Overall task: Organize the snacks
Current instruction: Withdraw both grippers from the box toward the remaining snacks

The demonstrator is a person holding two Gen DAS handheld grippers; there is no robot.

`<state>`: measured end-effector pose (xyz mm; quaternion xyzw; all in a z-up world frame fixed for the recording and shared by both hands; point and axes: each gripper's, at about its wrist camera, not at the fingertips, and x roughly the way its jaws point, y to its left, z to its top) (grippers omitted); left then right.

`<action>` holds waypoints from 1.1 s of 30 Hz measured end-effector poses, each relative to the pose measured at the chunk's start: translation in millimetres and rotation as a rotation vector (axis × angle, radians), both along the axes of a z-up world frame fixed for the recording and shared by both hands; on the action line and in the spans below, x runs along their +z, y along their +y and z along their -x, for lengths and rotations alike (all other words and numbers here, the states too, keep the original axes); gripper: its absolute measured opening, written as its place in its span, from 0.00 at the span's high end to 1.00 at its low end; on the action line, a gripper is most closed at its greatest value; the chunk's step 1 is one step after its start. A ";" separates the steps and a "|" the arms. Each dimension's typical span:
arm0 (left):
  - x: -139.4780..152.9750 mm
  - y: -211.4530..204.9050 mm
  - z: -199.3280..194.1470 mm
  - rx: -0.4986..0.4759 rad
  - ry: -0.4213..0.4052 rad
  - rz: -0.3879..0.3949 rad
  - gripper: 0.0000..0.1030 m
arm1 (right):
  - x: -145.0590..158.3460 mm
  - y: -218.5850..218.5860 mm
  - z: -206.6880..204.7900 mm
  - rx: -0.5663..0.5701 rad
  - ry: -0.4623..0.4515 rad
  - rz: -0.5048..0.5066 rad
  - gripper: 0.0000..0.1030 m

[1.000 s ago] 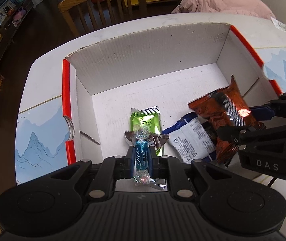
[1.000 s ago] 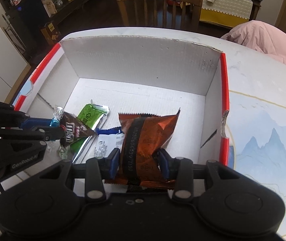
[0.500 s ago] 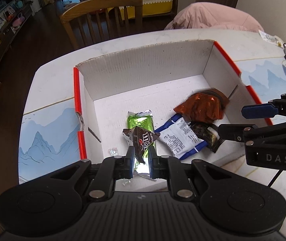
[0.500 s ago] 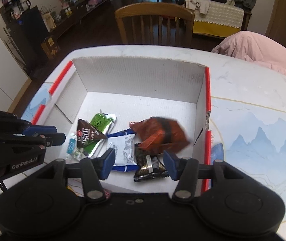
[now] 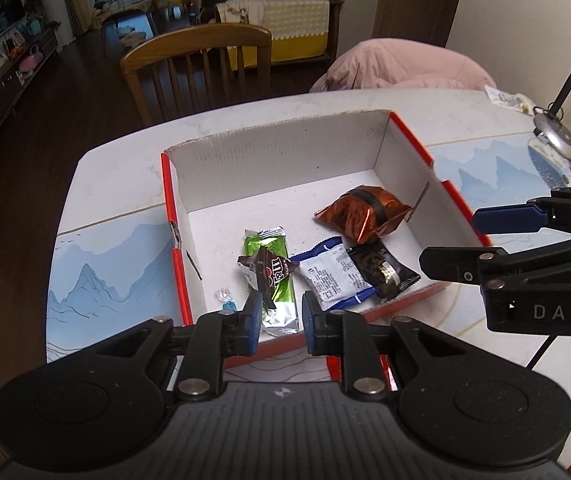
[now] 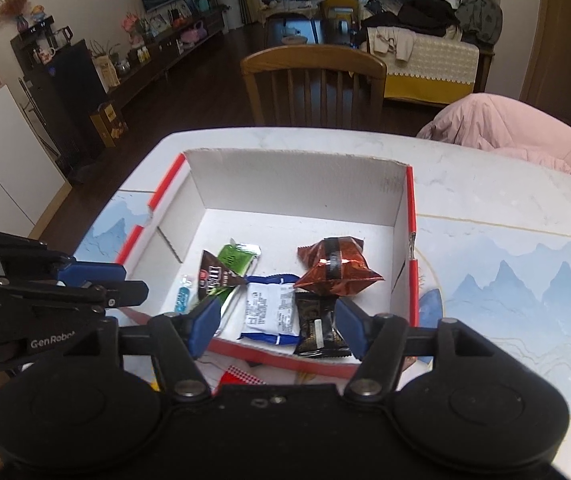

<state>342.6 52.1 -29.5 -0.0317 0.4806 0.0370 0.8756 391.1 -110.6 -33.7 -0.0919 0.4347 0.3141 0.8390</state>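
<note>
Left wrist view: the left gripper (image 5: 279, 322) is seen above the near wall of the white corrugated cardboard box with red edges (image 5: 285, 152) on the table (image 5: 125, 164). Its jaws have just been opening to a narrow gap; nothing is held between them. The small blue-wrapped candy (image 5: 227, 305) lies on the box floor just left of the left jaw, below and ahead. The brown triangular chocolate packet (image 5: 269, 270) rests on the green foil bar (image 5: 271, 276), dead ahead of the jaws.

Right wrist view: the right gripper (image 6: 277, 326) shows jaws half wide, just been opening, empty. The copper-orange crinkled snack bag (image 6: 335, 266) lies ahead on the box floor, long axis across the jaws. The black packet (image 6: 317, 326) and white-and-blue sachet (image 6: 271, 306) are seen below, between the jaws. No loose snack remains visible outside the box; the right gripper is judged nearer the orange bag.
</note>
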 end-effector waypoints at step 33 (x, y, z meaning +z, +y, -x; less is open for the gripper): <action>18.1 1.3 130.8 -0.033 -0.135 0.097 0.34 | 22.7 -34.3 119.5 -0.002 -0.046 -0.134 0.02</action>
